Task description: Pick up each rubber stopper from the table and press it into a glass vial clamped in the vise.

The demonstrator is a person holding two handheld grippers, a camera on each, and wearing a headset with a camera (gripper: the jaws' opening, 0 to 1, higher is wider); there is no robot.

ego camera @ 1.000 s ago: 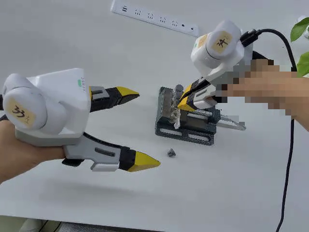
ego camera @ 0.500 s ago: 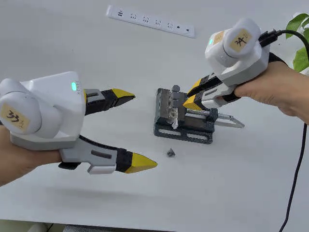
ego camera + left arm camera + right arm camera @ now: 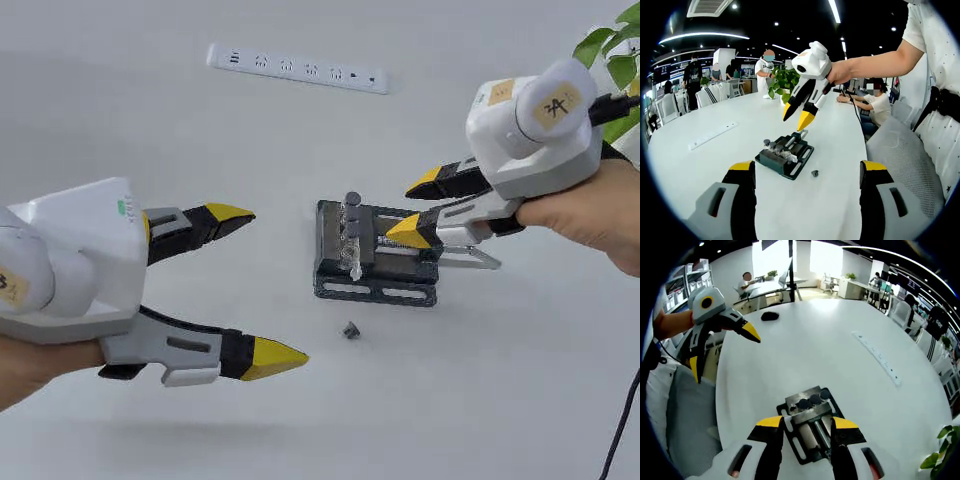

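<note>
A dark vise (image 3: pixel 378 268) stands mid-table and clamps a row of glass vials (image 3: pixel 351 238). The vials carry grey stoppers (image 3: pixel 813 400) on top. One loose rubber stopper (image 3: pixel 349 329) lies on the table just in front of the vise (image 3: pixel 786 154), and it also lies between the left jaws as stopper (image 3: pixel 814 173). My right gripper (image 3: pixel 412 210) hovers open and holds nothing, just right of and above the vise (image 3: pixel 810 427). Far to the left, my left gripper (image 3: pixel 255 285) is wide open, with nothing between its fingers.
A white power strip (image 3: pixel 298 68) lies at the far edge of the table. Green plant leaves (image 3: pixel 610 45) and a black cable (image 3: pixel 620 430) are on the right. People sit and stand in the room behind.
The right gripper has lifted off the vise, drawn back to the right and spread its jaws. A stopper now shows on the vial it was on. The left gripper stays open.
</note>
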